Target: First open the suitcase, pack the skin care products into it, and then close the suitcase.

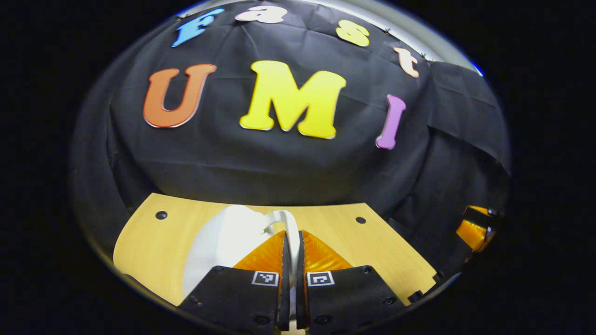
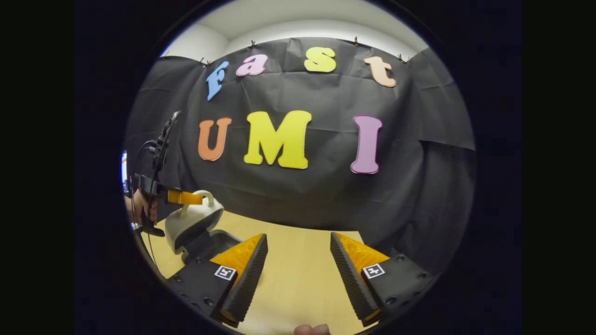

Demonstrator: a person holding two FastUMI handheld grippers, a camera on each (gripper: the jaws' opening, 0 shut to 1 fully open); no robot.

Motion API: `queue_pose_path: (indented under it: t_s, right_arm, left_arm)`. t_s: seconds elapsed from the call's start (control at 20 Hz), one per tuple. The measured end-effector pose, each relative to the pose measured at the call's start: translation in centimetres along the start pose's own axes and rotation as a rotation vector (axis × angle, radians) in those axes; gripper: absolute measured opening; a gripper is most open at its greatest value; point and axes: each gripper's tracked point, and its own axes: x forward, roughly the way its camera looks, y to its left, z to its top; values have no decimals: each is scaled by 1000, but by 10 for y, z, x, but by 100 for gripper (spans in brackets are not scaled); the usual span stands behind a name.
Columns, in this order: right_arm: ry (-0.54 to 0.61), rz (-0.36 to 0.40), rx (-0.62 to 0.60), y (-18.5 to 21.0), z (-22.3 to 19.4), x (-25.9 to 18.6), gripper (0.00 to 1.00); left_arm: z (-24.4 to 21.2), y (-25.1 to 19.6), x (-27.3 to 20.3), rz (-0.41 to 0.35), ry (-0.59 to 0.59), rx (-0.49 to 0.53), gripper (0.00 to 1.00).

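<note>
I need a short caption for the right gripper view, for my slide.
Right tool open above the wooden table; left tool lifts the white suitcase lid by its handle.

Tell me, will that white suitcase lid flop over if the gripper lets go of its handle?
Probably. The suitcase lid stands tilted open, held up by its handle in the left gripper, so it would likely drop shut. Its smooth, rounded shell looks stiff, not floppy. The thin handle might slip from the jaws.
</note>
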Motion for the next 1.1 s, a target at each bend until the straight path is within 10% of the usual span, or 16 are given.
queue_pose_path:
  t_s: [0.55, 1.1]
  right_arm:
    - [125, -130, -8, -84, -50, -27, 80]
    - [148, -123, 13, -105, -60, -8, 80]
  left_arm:
    - [-124, -80, 70, -27, 269, 131, 8]
    - [-157, -88, 103, 6, 346, 122, 9]
